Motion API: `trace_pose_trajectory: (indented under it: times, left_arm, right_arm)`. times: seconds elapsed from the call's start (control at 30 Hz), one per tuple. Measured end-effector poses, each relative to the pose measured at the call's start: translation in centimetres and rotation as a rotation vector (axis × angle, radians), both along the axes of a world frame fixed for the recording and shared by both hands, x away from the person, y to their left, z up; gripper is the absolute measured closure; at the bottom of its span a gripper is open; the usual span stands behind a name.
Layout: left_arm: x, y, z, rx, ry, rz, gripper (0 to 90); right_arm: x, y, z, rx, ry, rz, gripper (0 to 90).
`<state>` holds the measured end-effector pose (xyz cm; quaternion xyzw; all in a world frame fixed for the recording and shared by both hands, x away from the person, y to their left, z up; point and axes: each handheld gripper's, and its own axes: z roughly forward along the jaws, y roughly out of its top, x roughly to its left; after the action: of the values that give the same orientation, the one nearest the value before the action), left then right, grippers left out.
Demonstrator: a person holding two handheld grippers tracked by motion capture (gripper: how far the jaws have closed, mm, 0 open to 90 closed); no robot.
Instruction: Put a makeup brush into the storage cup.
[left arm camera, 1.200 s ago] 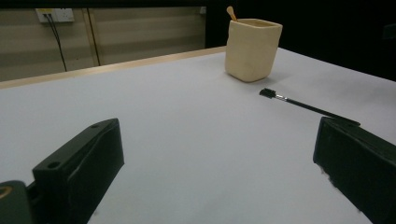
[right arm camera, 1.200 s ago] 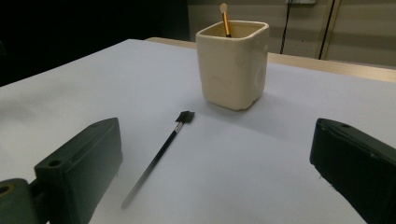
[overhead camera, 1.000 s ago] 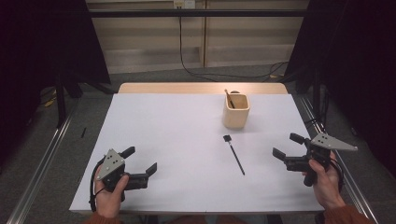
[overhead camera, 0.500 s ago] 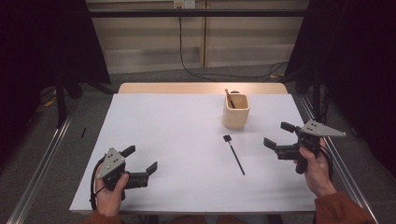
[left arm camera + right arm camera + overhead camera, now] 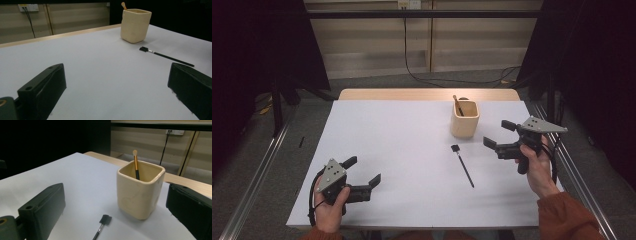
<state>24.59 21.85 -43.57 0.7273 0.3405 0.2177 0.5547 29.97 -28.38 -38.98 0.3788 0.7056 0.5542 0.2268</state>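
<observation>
With both jaw pairs spread and empty, the step in hand reads as the approach to a pick-up. Right gripper hovers at about 3 o'clock on the white table cover, just right of the cream ceramic cup, which holds one gold-handled brush. Black makeup brush lies flat at the cup's 6 o'clock, bristle head nearest the cup (apart from it, not touching). Left gripper rests at 7 o'clock, well apart. Judged next: right gripper lowers over the black handle, jaws straddling it, then closes.
</observation>
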Motion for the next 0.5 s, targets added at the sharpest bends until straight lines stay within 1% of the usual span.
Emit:
trace_pose_trajectory:
  times: [0.07,0.13,0.23,0.3,0.37,0.47,0.5]
  left_arm:
    - [0.0,0.0,0.0,0.000,0.001,-0.001,1.7]
    - [-0.1,0.0,0.1,-0.009,-0.001,-0.007,1.7]
    - [-0.2,-0.2,0.2,-0.009,-0.005,-0.016,1.7]
    - [-0.3,-0.3,0.2,-0.007,-0.007,-0.024,1.7]
    - [-0.3,-0.2,0.2,-0.009,-0.008,-0.022,1.7]
    - [-0.2,-0.2,0.2,-0.009,-0.006,-0.018,1.7]
    - [-0.2,-0.2,0.2,-0.006,-0.006,-0.020,1.7]
  right_arm:
    - [0.5,0.6,0.2,0.001,-0.002,0.007,1.4]
    - [1.1,1.0,0.3,0.002,-0.002,0.015,1.4]
    - [1.8,1.6,0.7,-0.016,-0.003,0.020,1.4]
    - [2.2,1.9,1.0,-0.004,-0.002,0.026,1.1]
    - [2.7,2.2,1.2,-0.009,-0.005,0.028,1.2]
    - [3.4,2.7,1.2,-0.015,0.009,0.038,1.2]
    - [3.6,2.8,1.3,-0.024,0.012,0.040,1.5]
